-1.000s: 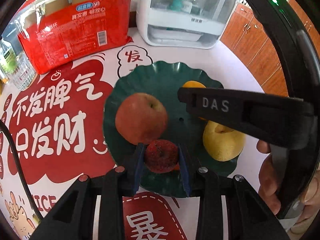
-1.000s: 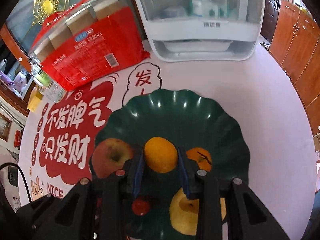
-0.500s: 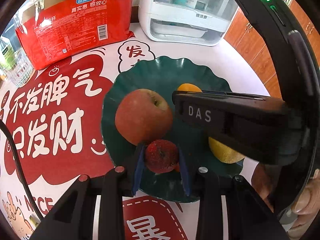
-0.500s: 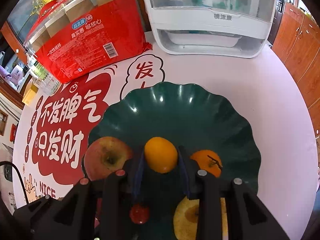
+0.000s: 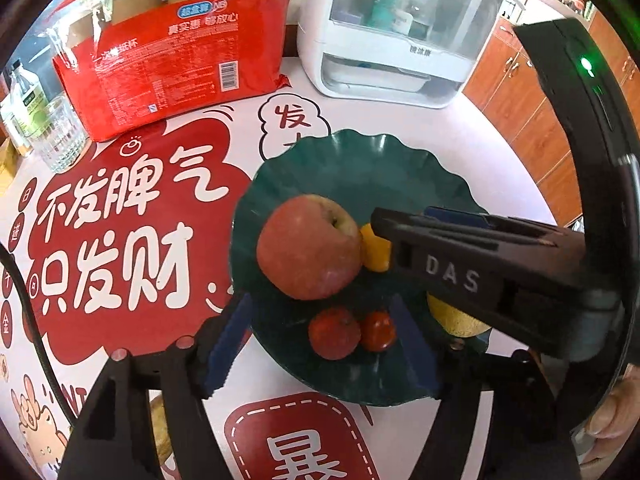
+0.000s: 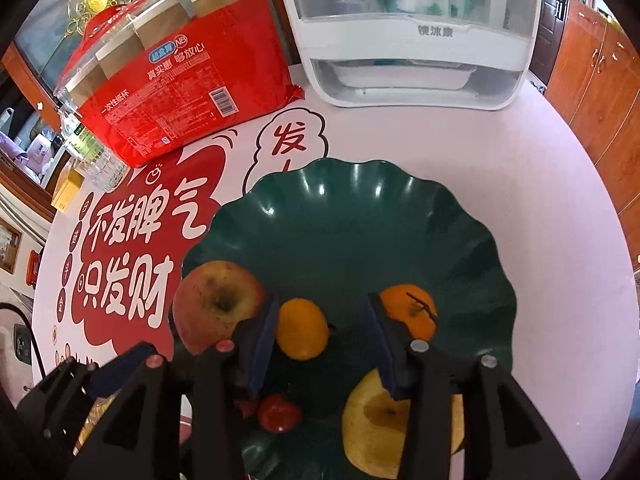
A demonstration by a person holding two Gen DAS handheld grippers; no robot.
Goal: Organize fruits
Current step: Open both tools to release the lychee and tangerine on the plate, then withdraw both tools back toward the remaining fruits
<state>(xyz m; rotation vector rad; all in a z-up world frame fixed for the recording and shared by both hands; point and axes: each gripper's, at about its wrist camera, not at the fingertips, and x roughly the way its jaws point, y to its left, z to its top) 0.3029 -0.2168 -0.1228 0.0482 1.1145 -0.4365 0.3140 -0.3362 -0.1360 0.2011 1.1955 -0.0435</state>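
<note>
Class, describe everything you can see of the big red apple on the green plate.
The big red apple is round, red with yellowish-green patches and a dark stem dimple, its skin looking smooth and a little speckled. It lies whole, stem end tilted sideways, at the left side of the scalloped green plate. A small orange fruit sits close at its right; contact is unclear. No fingers grip it.

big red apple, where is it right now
In the left wrist view the big red apple sits on the left side of the green plate, just above the two small red fruits.
</note>
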